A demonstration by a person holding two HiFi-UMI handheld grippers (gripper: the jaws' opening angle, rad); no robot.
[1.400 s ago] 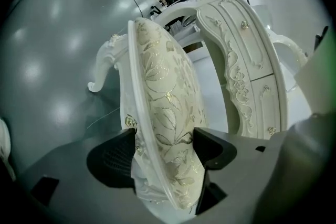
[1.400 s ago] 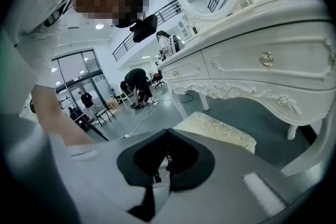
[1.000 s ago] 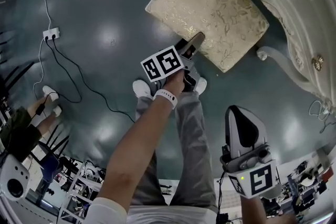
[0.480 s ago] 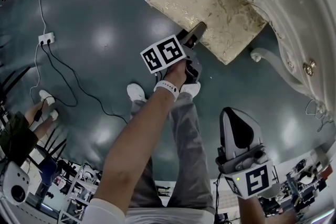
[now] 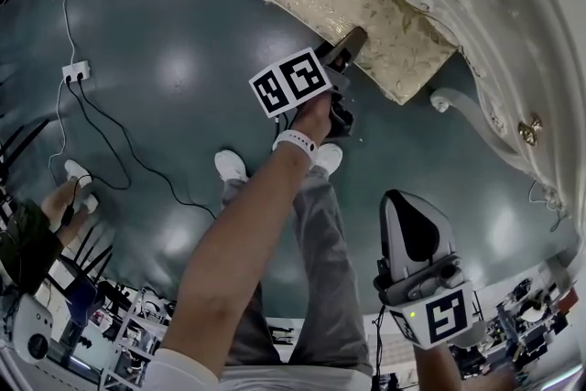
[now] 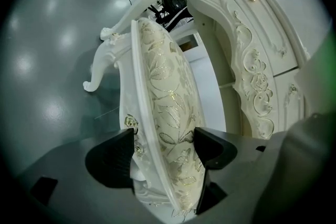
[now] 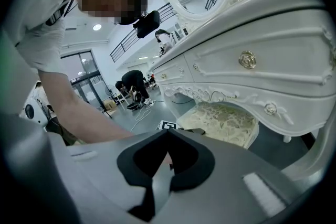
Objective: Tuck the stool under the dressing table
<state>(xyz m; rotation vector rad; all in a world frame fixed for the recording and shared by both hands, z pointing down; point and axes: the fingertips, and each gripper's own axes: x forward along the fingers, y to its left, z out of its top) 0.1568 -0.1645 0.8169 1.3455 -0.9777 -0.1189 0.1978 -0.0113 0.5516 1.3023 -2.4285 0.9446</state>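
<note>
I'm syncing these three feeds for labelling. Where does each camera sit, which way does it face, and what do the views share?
Head view: on the person's head, facing steeply down at the floor; shows the left forearm, legs, left gripper and right gripper.
Left gripper view: rides that gripper, looking along jaws shut on the stool seat edge, dressing table beyond.
Right gripper view: rides that gripper, jaws together, empty, facing the table's drawers; the person's arm shows.
Shared: all three show stool and dressing table.

White sleeve (image 5: 176,371), white wristband (image 5: 291,142), grey trousers (image 5: 316,307), white shoes (image 5: 229,165); grey left gripper (image 5: 352,40) and right gripper (image 5: 405,197) carry black-and-white marker cubes (image 5: 291,82).
</note>
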